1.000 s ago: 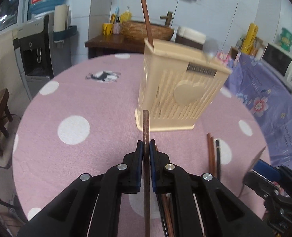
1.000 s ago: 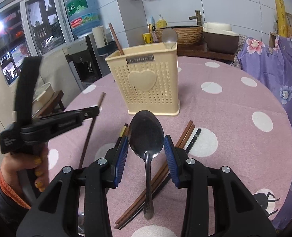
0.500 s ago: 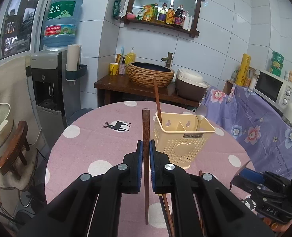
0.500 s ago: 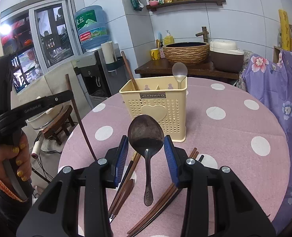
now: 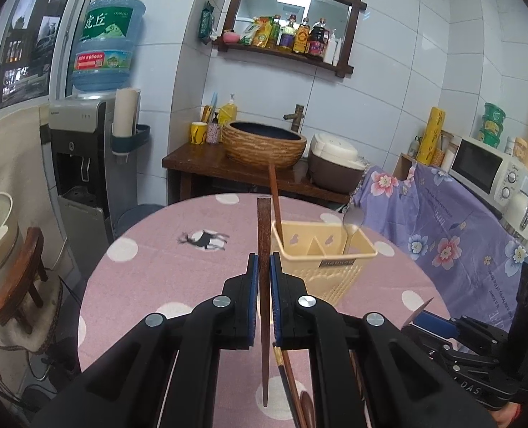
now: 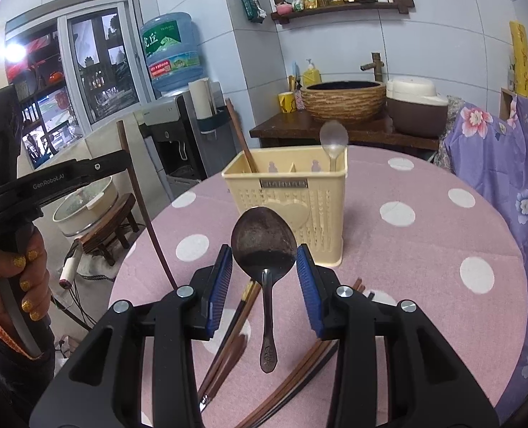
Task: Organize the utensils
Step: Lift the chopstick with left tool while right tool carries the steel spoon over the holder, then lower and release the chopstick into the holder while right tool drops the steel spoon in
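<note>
My left gripper (image 5: 262,267) is shut on a brown wooden chopstick (image 5: 264,235), held upright above the table, left of and short of the holder. The cream plastic utensil holder (image 6: 288,196) stands mid-table; it also shows in the left wrist view (image 5: 321,260). It holds one chopstick (image 6: 240,139) in its left compartment and a spoon (image 6: 333,139) in its right. My right gripper (image 6: 264,256) is shut on a metal spoon (image 6: 264,242) by the bowl, handle hanging down, in front of the holder. The left gripper with its chopstick (image 6: 139,185) shows at the left of the right wrist view.
Several loose chopsticks (image 6: 235,331) lie on the pink polka-dot tablecloth (image 6: 424,249) below my right gripper. Past the table's left edge are a stool with a pot (image 6: 89,207) and a water dispenser (image 5: 85,164). A purple flowered cloth (image 5: 442,221) covers furniture at right.
Both grippers have risen and pulled back from the holder with their loads. The left gripper's view tilted up from the tabletop to the room. The right spoon stays gripped.
</note>
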Action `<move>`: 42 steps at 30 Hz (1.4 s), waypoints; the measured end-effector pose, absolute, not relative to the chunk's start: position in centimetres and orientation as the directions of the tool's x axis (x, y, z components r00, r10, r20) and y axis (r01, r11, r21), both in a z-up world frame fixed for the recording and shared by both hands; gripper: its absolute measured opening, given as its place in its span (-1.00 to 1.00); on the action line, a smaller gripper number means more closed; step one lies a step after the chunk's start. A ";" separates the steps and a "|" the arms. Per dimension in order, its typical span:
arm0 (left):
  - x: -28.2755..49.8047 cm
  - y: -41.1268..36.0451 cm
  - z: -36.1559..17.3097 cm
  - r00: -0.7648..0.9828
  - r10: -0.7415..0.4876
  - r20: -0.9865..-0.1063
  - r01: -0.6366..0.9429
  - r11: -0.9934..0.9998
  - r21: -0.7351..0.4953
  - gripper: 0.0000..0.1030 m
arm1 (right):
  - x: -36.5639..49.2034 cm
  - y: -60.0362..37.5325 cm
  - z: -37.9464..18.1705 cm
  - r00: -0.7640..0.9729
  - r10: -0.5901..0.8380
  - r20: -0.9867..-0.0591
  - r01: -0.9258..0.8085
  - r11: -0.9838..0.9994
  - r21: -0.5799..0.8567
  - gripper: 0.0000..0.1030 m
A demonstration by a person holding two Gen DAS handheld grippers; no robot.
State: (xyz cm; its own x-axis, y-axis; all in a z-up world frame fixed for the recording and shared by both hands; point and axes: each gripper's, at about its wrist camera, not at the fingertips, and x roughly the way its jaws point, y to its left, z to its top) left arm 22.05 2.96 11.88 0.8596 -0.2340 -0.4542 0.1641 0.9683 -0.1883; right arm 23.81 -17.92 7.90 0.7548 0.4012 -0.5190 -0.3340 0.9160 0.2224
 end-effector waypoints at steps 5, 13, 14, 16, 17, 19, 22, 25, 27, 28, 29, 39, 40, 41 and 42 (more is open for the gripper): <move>22.4 2.1 17.8 0.910 -0.237 -0.339 0.189 0.967 -0.169 -0.85 | 26.2 -18.2 12.7 0.818 0.391 -0.422 -0.337 0.920 0.198 -0.26; 26.9 -0.9 23.9 0.961 -0.196 -0.193 0.163 0.971 -0.173 -0.85 | 32.7 -18.2 20.0 0.916 0.281 -0.285 -0.249 0.958 0.146 -0.26; 27.9 -1.2 23.5 0.959 -0.201 -0.201 0.164 0.969 -0.186 -0.85 | 33.4 -18.2 19.9 0.920 0.268 -0.285 -0.235 0.961 0.145 -0.26; 29.2 -1.7 22.4 0.958 -0.190 -0.216 0.150 0.971 -0.188 -0.85 | 34.6 -18.2 19.1 0.923 0.248 -0.294 -0.216 0.967 0.139 -0.26; 29.8 -1.9 21.4 0.956 -0.188 -0.227 0.145 0.971 -0.192 -0.85 | 35.1 -18.2 18.3 0.924 0.235 -0.302 -0.204 0.970 0.133 -0.26; 30.7 -2.1 19.6 0.951 -0.181 -0.249 0.135 0.972 -0.190 -0.85 | 35.8 -18.0 16.4 0.921 0.219 -0.323 -0.189 0.974 0.124 -0.26; 31.5 -2.3 16.7 0.941 -0.179 -0.288 0.129 0.975 -0.183 -0.85 | 36.3 -17.7 13.1 0.913 0.187 -0.364 -0.161 0.982 0.102 -0.26; 31.6 -2.6 13.8 0.926 -0.185 -0.330 0.129 0.975 -0.182 -0.85 | 36.5 -17.6 10.4 0.901 0.173 -0.399 -0.148 0.985 0.092 -0.26; 31.7 -2.6 12.6 0.916 -0.192 -0.353 0.134 0.974 -0.181 -0.85 | 36.3 -17.4 9.1 0.896 0.164 -0.413 -0.142 0.986 0.083 -0.26; 31.7 -2.6 12.0 0.913 -0.193 -0.361 0.135 0.974 -0.180 -0.85 | 36.3 -17.4 8.6 0.895 0.159 -0.417 -0.139 0.987 0.078 -0.26; 31.8 -2.7 11.5 0.910 -0.192 -0.368 0.134 0.975 -0.178 -0.85 | 36.3 -17.2 8.1 0.894 0.153 -0.421 -0.136 0.988 0.071 -0.26; 32.3 -2.7 9.7 0.893 -0.195 -0.405 0.137 0.976 -0.166 -0.85 | 36.2 -17.0 5.7 0.887 0.136 -0.442 -0.123 0.991 0.057 -0.25; 32.2 -2.7 9.8 0.891 -0.200 -0.408 0.144 0.976 -0.163 -0.85 | 36.0 -16.9 5.9 0.889 0.140 -0.435 -0.128 0.990 0.058 -0.24; 32.0 -2.6 9.9 0.891 -0.203 -0.406 0.147 0.975 -0.166 -0.84 | 35.8 -17.0 5.9 0.892 0.147 -0.428 -0.134 0.989 0.061 -0.21; 31.8 -2.6 9.9 0.890 -0.210 -0.405 0.153 0.974 -0.169 -0.82 | 35.6 -17.0 6.1 0.894 0.147 -0.423 -0.134 0.989 0.063 -0.08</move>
State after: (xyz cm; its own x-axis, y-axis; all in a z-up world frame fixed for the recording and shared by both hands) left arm 31.79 -2.62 9.90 0.8901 -0.2100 -0.4046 0.1531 0.9737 -0.1685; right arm 35.57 -17.04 6.09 0.8942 0.1475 -0.4227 -0.1335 0.9891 0.0627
